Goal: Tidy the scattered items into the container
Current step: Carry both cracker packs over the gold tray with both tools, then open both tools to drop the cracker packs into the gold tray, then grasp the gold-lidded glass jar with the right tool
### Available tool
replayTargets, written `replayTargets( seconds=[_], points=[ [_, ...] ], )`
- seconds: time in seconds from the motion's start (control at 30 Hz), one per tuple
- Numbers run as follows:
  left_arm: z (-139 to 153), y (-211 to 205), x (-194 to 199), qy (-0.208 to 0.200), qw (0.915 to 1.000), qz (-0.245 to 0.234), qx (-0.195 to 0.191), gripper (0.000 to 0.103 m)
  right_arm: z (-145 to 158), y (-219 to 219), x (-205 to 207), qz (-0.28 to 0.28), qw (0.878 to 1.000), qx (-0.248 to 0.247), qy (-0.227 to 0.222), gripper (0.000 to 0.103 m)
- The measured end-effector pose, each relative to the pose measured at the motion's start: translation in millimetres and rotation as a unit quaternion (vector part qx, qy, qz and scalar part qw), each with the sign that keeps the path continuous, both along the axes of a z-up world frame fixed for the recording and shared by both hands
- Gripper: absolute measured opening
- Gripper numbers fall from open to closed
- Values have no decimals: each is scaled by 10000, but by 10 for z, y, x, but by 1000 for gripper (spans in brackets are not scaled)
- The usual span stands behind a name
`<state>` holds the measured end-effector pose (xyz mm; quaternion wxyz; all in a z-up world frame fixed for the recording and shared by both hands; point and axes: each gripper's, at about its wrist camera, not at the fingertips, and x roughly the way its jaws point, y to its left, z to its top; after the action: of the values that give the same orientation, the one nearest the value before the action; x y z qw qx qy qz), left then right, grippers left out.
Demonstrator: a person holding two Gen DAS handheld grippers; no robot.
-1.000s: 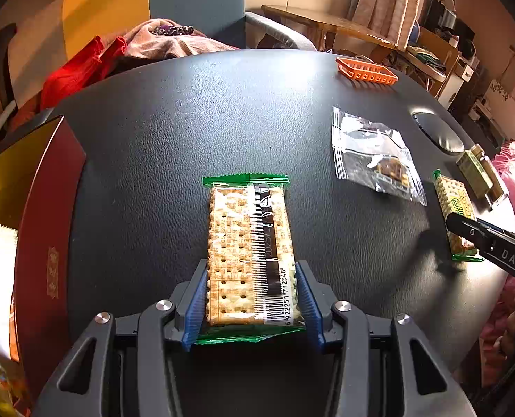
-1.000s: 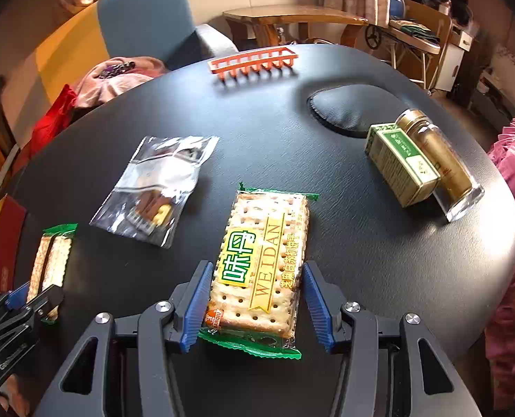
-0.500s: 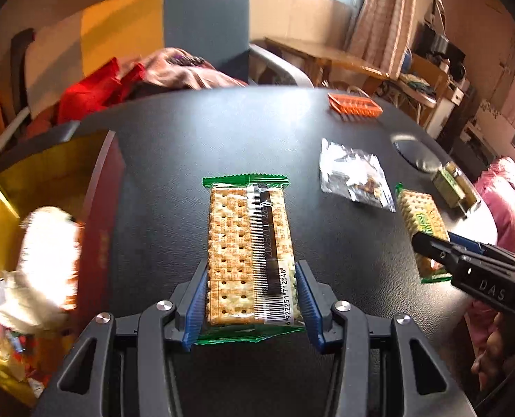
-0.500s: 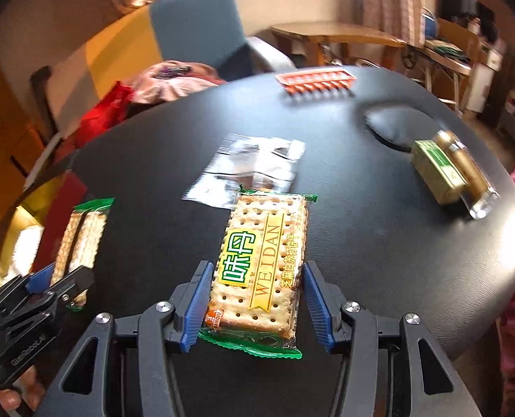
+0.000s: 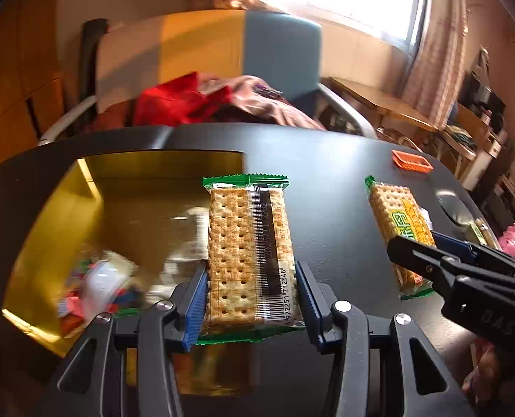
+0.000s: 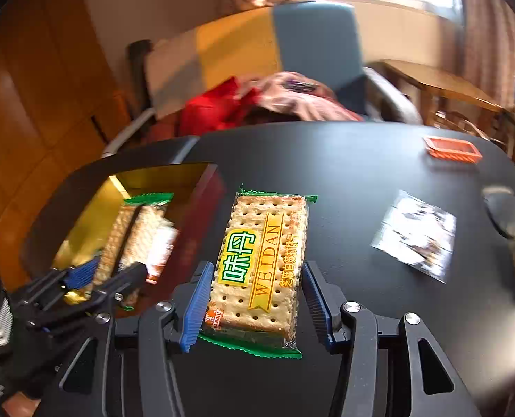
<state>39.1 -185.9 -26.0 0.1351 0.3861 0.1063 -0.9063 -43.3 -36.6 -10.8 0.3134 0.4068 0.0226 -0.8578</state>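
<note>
Both tongs, left (image 5: 250, 299) and right (image 6: 254, 307), are each carrying a clamped cracker pack (image 5: 250, 253) (image 6: 264, 260) toward the part-filled gold box (image 5: 49, 229), while the clear bag (image 6: 415, 239), orange tray (image 6: 453, 148) and jar are still lying on the worktop (image 6: 361, 173).

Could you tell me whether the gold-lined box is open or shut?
Open: the gold-lined box shows its bare interior, no lid, wrappers lying inside.

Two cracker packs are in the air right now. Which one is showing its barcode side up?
The cracker pack in the left gripper: its pack shows the seam and barcode. The right gripper holds its pack label side up, green and yellow logo showing.
</note>
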Motion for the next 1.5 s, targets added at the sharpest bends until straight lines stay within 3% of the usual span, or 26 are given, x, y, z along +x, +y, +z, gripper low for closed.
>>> replayTargets(
  seconds=[0.3,0.43,0.63,0.77,1.03,1.3,1.5],
  points=[
    [46,-693,338,74,9962,870,-57,48,99,-893,193,1001,9949,-157,5,53],
    [-3,-913,422,24,9930,1178,-97,48,81,-1170,193,1309,9909,-268,-186,53],
    [-97,-1139,506,-103,9886,1499,6,48,-37,-1398,120,1558,9818,-638,-876,56],
    [-86,-1174,528,-63,9878,1557,-38,48,-55,-1357,97,1470,9823,-707,-918,56],
    [55,-956,350,158,9920,1252,21,48,0,-796,-234,680,9914,-753,-824,56],
    [120,-411,-21,151,9988,447,-87,48,-254,-58,-1360,-574,9936,-131,-966,56],
    [92,-96,-335,47,10000,20,-38,48,-336,378,-1887,-1028,9883,150,-1112,56]
  ],
)
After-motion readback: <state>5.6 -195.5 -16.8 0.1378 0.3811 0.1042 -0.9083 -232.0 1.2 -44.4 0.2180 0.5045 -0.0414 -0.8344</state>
